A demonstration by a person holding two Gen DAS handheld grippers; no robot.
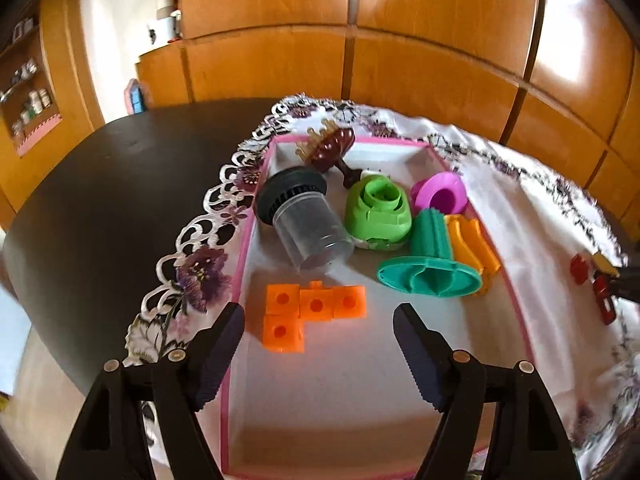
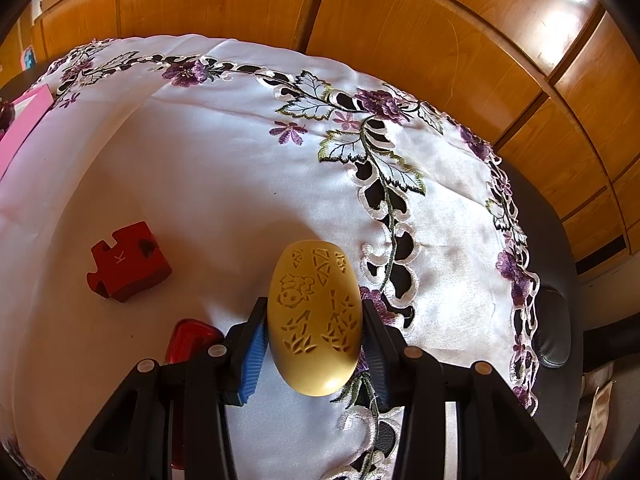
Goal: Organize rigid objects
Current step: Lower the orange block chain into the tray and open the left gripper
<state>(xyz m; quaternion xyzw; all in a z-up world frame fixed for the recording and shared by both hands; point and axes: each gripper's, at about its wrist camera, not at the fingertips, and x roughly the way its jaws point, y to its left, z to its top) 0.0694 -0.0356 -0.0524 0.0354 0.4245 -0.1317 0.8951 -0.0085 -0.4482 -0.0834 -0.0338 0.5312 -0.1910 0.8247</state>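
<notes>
We see most toys already in the pink-rimmed tray (image 1: 244, 240), our left hand-held gripper (image 1: 318, 354) open and empty, our right hand-held gripper (image 2: 314, 344) clamping a yellow carved oval (image 2: 314, 316), red pieces (image 2: 128, 260) left.

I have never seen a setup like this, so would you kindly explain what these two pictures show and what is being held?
No robot is here: a person holds a two-finger clamp tool in each hand, and each tool carries a wide-angle camera looking along its fingers.

The left tool's picture shows the left gripper open and empty above a pink-rimmed box. In the box lie orange cubes, a clear jar, a green toy, a teal cone and a pink piece.

The right tool's picture shows the right gripper clamped on a yellow carved oval above the flowered tablecloth. A red puzzle block lies beside it.
</notes>
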